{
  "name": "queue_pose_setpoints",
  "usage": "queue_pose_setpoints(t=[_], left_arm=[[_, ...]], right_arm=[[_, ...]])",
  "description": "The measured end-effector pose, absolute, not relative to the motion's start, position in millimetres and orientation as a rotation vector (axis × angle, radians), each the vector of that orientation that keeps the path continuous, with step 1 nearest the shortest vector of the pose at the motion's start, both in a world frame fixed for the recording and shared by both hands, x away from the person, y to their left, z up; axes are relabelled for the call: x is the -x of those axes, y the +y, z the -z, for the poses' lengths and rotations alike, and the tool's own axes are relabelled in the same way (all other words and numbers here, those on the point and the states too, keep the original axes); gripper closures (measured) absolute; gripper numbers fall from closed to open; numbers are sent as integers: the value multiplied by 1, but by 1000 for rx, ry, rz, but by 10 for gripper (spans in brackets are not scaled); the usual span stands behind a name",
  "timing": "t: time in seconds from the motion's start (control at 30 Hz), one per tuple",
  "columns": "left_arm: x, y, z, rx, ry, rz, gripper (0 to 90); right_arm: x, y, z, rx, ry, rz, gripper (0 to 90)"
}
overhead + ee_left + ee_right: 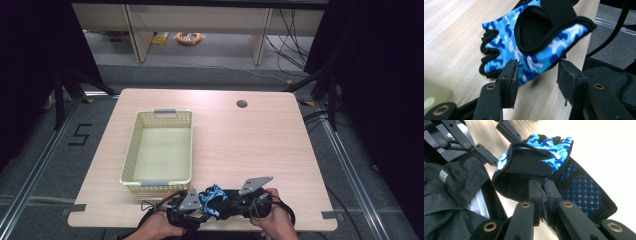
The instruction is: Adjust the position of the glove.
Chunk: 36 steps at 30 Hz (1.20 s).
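Your right tool [542, 185] is pinching the black cuff of the blue camouflage glove [541, 162], pinning it while your left tool [537, 72], jaws spread and gripping nothing, is straddling the glove's lower edge, probably lining up a second hold. The glove is sitting at the bench [240, 145] front edge, so there is little margin behind it. Open wood is lying ahead, with the yellow basket [131, 152] just to the left.
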State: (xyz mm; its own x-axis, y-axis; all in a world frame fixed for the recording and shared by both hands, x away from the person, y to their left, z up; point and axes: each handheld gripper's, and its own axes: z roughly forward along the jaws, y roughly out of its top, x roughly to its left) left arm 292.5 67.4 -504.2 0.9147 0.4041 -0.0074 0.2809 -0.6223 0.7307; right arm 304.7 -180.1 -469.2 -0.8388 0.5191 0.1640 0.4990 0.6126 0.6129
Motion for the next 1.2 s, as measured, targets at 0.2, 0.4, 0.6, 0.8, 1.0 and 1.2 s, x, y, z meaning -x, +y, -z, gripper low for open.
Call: queue_pose_setpoints(t=[0.2,0.4,0.6,0.8,1.0,1.2], left_arm=[[-290,62,504,-2273,488,-187,813],[-286,62,487,-2239,487,-197,848],[-280,50,472,-2206,468,-214,857],[-278,31,465,-2194,442,-203,857],[-281,9,472,-2205,438,-181,855],[-284,1,474,-2235,412,-203,845]], right_arm=[[-306,-181,468,-897,2798,-1042,868],[-308,-183,460,-852,2744,-1083,869],[-311,-188,443,-799,2700,-1066,870],[-315,-200,430,-738,2694,-1018,871],[-324,-210,434,-755,2721,-974,870],[-340,-215,446,-744,2750,-986,870]])
